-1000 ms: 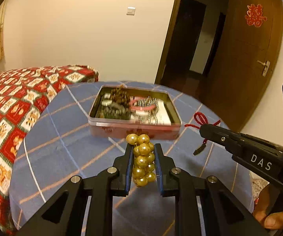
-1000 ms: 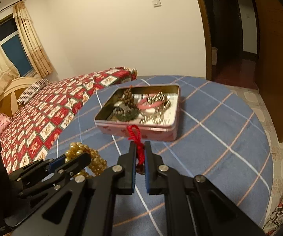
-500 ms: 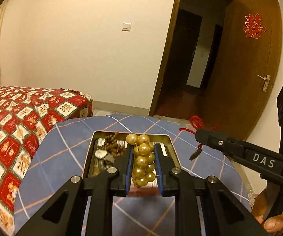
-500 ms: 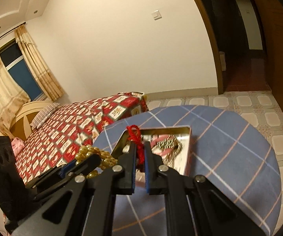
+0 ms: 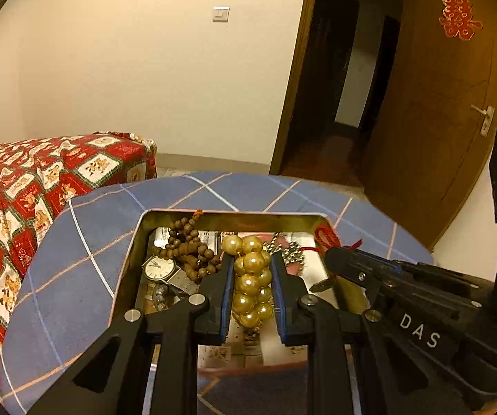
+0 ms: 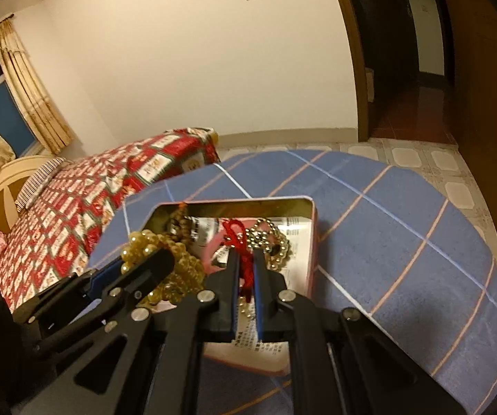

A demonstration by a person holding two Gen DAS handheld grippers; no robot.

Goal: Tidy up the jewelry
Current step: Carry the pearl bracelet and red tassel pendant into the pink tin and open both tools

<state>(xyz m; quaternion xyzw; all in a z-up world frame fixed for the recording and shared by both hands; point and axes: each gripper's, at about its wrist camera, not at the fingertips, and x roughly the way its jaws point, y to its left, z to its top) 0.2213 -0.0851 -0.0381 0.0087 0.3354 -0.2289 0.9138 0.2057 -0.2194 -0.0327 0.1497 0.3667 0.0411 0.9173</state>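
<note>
Where both sat short of it before, left gripper [image 5: 251, 278] clamping gold beads [image 5: 251, 276] and right gripper [image 6: 245, 275] pinching red cord [image 6: 236, 238] now overhang the tin [image 5: 134, 242].

Black tongs [image 5: 251, 269], blue pads, silver screws, white "DAS" lettering

Bare tablecloth [image 6: 404, 242] right of the cluttered tin [image 6: 312, 242]

2 wrist views, close above tin [image 5: 165, 215]
</note>
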